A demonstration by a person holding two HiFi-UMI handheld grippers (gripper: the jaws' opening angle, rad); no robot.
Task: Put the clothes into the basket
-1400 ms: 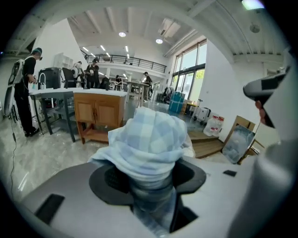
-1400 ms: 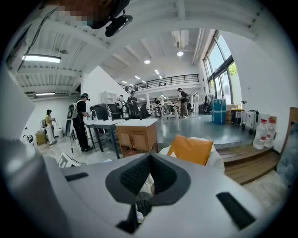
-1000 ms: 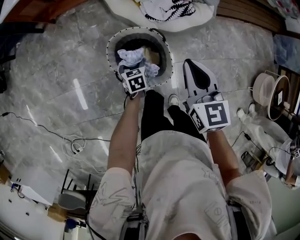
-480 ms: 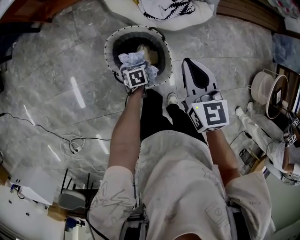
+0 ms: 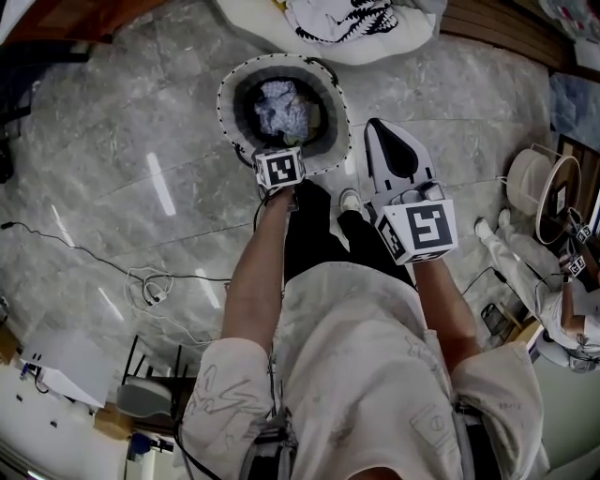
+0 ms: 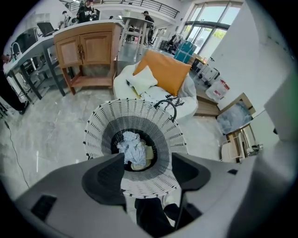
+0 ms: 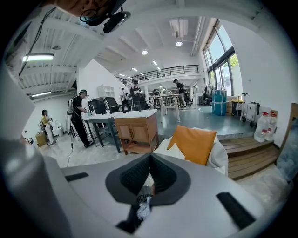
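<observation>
The white slatted basket (image 5: 323,141) stands on the marble floor in front of the person's feet. A crumpled pale blue cloth (image 5: 281,105) lies inside it on other fabric. My left gripper (image 6: 146,174) points steeply down over the basket's near rim, under its marker cube (image 5: 279,170). Its jaws are opening and stand wide, with nothing between them. Through the gap I see the cloth (image 6: 132,148) down in the basket (image 6: 100,121). To the right of the basket, my right gripper (image 5: 386,136) is shut and holds nothing; its pads meet in the right gripper view (image 7: 149,162).
A white beanbag (image 5: 375,42) with a printed garment (image 5: 333,19) lies beyond the basket, with an orange cushion (image 6: 165,69) on it. A wooden cabinet (image 6: 88,51) stands behind. A cable (image 5: 150,286) lies on the floor at left; a fan (image 5: 539,187) at right.
The left gripper held the pale blue cloth over the basket; it has opened, and the cloth now lies inside the basket. The right gripper has stayed still.
</observation>
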